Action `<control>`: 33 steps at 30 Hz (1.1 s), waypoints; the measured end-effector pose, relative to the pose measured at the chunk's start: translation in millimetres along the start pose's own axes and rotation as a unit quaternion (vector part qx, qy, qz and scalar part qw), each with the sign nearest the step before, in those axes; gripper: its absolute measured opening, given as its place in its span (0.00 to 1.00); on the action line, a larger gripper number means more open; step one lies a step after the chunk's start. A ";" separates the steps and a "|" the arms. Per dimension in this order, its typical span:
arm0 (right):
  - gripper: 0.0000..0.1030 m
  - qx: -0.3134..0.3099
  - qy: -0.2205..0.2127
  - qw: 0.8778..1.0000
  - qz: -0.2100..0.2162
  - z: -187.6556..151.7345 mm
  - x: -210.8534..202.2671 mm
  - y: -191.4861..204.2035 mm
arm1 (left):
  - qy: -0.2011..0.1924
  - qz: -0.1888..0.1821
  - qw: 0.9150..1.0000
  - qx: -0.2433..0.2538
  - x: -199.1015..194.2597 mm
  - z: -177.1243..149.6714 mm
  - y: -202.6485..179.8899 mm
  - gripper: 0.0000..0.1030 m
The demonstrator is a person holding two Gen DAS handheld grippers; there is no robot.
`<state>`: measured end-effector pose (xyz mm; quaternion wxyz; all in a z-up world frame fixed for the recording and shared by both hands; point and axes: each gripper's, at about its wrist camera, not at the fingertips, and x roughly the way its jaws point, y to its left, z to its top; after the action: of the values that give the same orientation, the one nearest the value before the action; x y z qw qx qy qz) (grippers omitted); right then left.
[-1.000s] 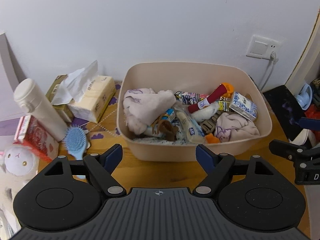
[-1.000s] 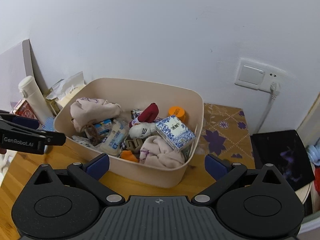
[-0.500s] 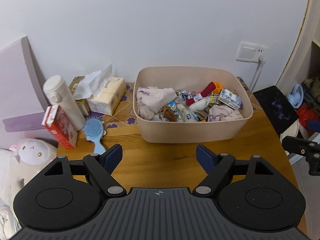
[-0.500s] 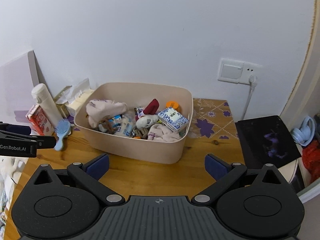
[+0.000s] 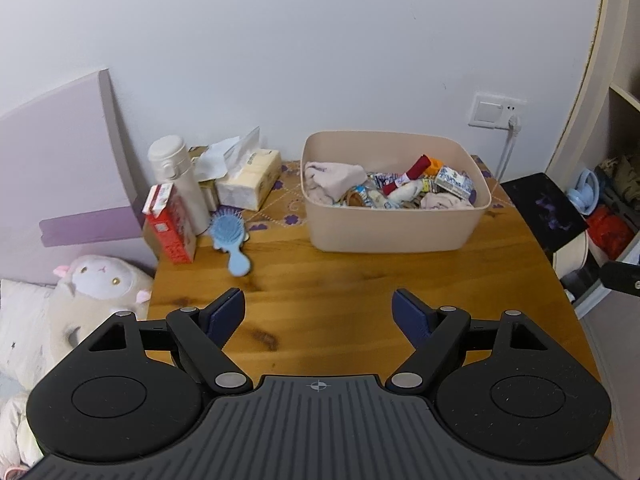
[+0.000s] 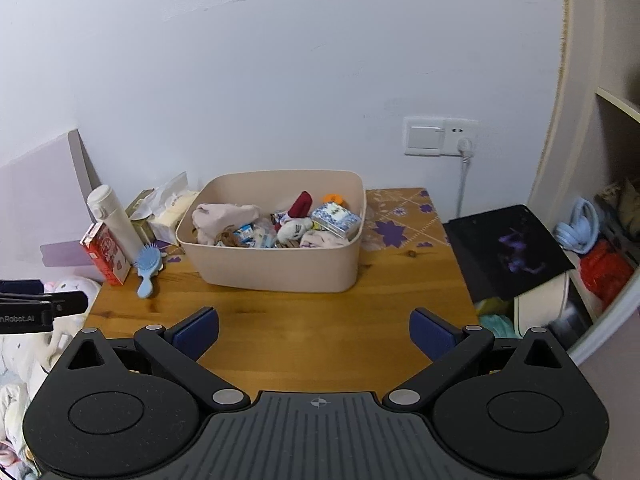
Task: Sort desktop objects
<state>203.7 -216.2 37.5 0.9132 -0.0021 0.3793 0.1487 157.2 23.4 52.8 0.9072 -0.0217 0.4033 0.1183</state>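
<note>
Beige bin (image 5: 394,228) contents jumbled, hard to ID.

Inside the beige bin (image 5: 394,232) the small things lie heaped, and its near wall hides whatever sits at the bottom; the packet labels are too small to read. Left of the bin, the white bottle (image 5: 180,184) covers part of the tissue pack (image 5: 250,182) behind it. Further left, the plush sheep (image 5: 96,292) is cut off low by the left gripper's body. Right of the bin, the other gripper (image 5: 622,282) shows only as a black tip at the picture's edge (its fingers out of sight).
</note>
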 end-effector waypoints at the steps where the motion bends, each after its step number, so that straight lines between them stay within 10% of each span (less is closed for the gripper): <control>1: 1.00 0.005 -0.001 1.000 0.001 -3.3 -5.9 -1.0 | 0.004 0.005 1.000 0.003 -4.4 -3.3 0.5 0.80; 33: 1.00 0.027 0.018 0.999 -0.034 -75.5 -113.7 -32.0 | 0.057 -0.046 0.997 -0.020 -92.5 -95.1 8.8 0.80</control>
<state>84.3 -286.2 59.1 0.9104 0.0073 0.3995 0.1072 26.2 0.9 57.3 0.8863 -0.0649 0.4508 0.0833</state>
